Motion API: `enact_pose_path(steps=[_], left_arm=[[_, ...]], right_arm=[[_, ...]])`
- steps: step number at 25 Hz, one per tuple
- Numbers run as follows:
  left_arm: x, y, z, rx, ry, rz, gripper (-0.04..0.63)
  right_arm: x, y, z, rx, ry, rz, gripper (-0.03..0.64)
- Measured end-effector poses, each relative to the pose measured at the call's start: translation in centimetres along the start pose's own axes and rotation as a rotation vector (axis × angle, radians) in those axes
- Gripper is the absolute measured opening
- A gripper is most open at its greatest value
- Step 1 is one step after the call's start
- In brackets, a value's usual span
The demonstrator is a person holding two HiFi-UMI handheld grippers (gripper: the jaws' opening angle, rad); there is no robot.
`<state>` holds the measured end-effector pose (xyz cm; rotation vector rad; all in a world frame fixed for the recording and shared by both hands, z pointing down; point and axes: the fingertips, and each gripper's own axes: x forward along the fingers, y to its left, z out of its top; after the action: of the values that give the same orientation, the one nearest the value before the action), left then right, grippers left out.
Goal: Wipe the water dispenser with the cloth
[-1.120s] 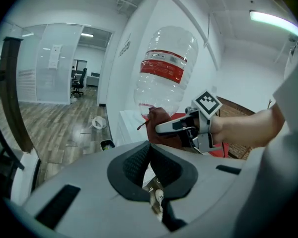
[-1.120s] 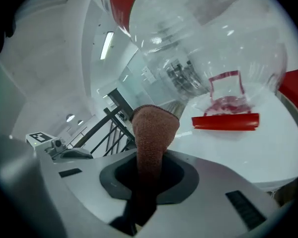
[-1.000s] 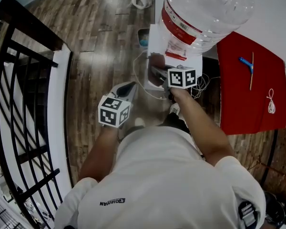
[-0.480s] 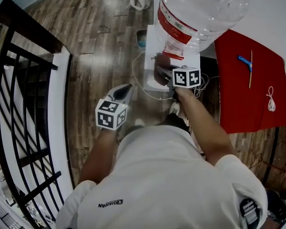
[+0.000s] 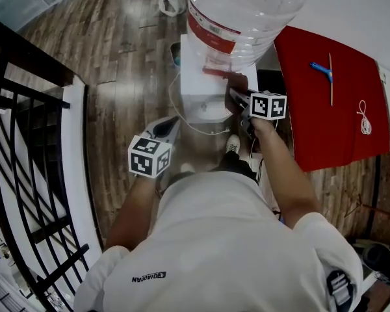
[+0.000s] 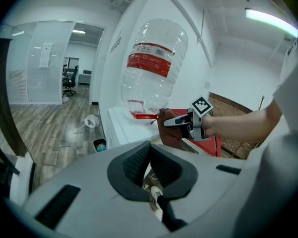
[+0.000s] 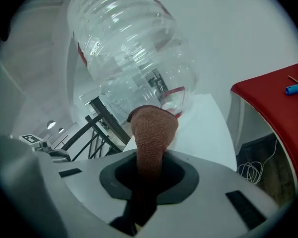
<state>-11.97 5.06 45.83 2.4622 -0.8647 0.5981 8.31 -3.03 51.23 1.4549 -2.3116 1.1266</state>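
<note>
On the far left a black railing [image 5: 26, 142] stands on the wooden floor. Next to it the left gripper [image 5: 174, 122] hangs low, well apart from the work. Its jaws are pressed together and there is nothing between them. In the middle is the white water dispenser [image 5: 198, 77], with a clear and seemingly empty bottle [image 5: 247, 5] set upside down on top. At the dispenser's top, just beside the bottle neck, the right gripper [image 5: 237, 95] pinches the rust-brown cloth [image 7: 151, 130]. One rounded fold of it stands out past the jaws, and I cannot tell if it touches the plastic. To the right is a red table [image 5: 338, 122].

The cloth looks soft, light and knitted, so I think it will bend away under pressure. A hold close to the wiping end, as it is now, should give more push. The bottle seems light, so hard rubbing near it may rock it
</note>
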Motion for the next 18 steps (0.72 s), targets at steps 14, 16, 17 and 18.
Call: enact_pose_path(steps=[14, 16, 17, 18], left_arm=[[1.3, -2.0, -0.1, 0.033, 0.019, -0.042, -0.011], [1.2, -1.8, -0.3, 0.032, 0.020, -0.039, -0.011], [1.2, -1.8, -0.4, 0.031, 0.020, -0.037, -0.011], [1.1, -1.7, -0.6, 0.030, 0.021, -0.034, -0.011]], right_arm=[[-6.2, -9.4, 0.5, 0.011, -0.060, -0.205, 0.055], [-6.6, -10.2, 0.6, 0.006, -0.064, -0.230, 0.055], [-6.8, -10.5, 0.7, 0.004, -0.066, -0.240, 0.055], [-7.0, -10.7, 0.7, 0.000, -0.069, -0.250, 0.055]])
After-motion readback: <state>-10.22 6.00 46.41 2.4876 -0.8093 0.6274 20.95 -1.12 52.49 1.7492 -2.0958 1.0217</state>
